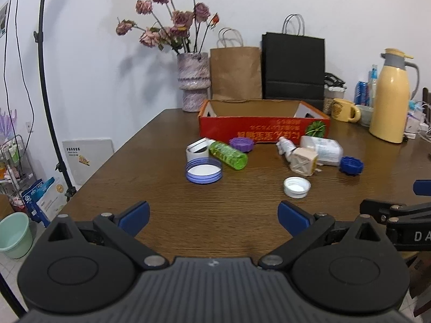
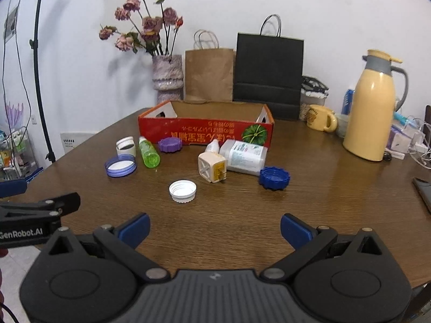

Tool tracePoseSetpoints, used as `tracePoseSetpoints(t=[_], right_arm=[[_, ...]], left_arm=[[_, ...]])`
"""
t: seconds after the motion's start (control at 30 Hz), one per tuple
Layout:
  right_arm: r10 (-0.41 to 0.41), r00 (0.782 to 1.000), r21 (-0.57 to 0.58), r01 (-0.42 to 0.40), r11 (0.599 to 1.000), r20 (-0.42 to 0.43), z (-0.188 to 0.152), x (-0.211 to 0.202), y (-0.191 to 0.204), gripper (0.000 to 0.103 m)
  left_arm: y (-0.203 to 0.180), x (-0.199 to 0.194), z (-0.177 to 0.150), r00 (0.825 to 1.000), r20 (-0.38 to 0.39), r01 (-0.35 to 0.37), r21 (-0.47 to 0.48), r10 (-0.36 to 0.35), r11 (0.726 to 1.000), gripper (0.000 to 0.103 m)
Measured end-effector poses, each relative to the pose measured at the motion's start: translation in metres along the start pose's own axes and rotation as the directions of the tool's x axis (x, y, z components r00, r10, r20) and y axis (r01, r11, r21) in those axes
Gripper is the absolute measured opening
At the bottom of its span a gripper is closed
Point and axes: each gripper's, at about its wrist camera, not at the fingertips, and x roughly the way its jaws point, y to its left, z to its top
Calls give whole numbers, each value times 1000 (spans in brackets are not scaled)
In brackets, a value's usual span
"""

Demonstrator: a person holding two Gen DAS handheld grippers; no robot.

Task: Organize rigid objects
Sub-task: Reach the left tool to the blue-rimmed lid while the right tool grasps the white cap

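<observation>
Ahead, the white cap (image 2: 183, 190) lies beyond the right tool's (image 2: 215, 228) spread jaws.

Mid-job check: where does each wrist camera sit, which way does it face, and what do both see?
Left wrist: behind the open left tool, facing across the table to the red box; the right tool shows at the right edge.
Right wrist: behind the open right tool, facing the same way; the left tool shows at the left edge.
Shared: red box, white cap, green bottle.
</observation>
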Motion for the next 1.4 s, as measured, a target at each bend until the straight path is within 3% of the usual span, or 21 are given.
tracePoseSetpoints(t=[0.57,0.83,1.13,1.23,1.4], right_arm=[[30,994,-33,-34,999,-107,21,94,18,102],[51,987,-52,-59,997,-152,28,131,23,92],[102,979,-58,-114,992,-179,38,161,26,70],[130,977,-69,-143,987,-171,42,164,27,42],[163,972,-64,-176,982,-168,47,170,27,40]], left_arm=[[30,84,20,995,-97,-40,-54,35,998,103],[34,121,30,991,-131,-40,-53,32,998,103],[33,153,42,988,-152,-35,-23,31,999,103],[33,161,47,986,-163,-28,-21,24,999,103],[32,177,52,982,-188,-20,-18,16,1000,103]])
